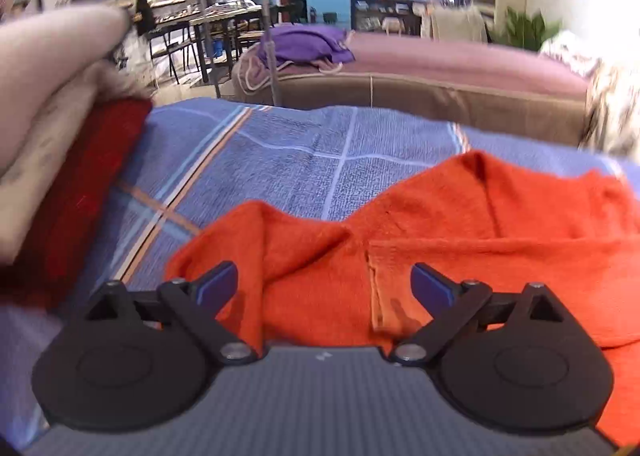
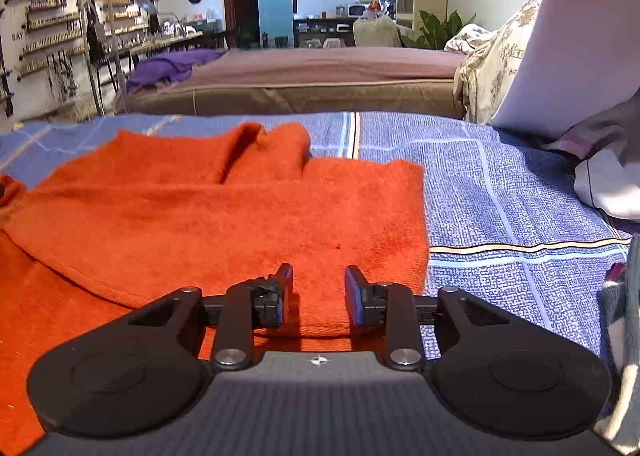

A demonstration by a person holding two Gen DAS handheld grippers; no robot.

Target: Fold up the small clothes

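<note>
An orange knitted garment (image 1: 480,223) lies on the blue checked bedsheet (image 1: 280,151), partly folded over itself, with a bunched sleeve at its left. My left gripper (image 1: 324,284) is wide open just above the bunched near edge, empty. In the right wrist view the same orange garment (image 2: 224,207) lies flatter, its right edge straight. My right gripper (image 2: 319,290) is open with a narrower gap, low over the garment's near right corner, holding nothing.
A pile of beige and dark red cloth (image 1: 68,143) lies at the left. White and patterned pillows and bedding (image 2: 560,67) stand at the right. A second bed (image 2: 320,67) with a purple cloth (image 2: 172,63) lies beyond the sheet's far edge.
</note>
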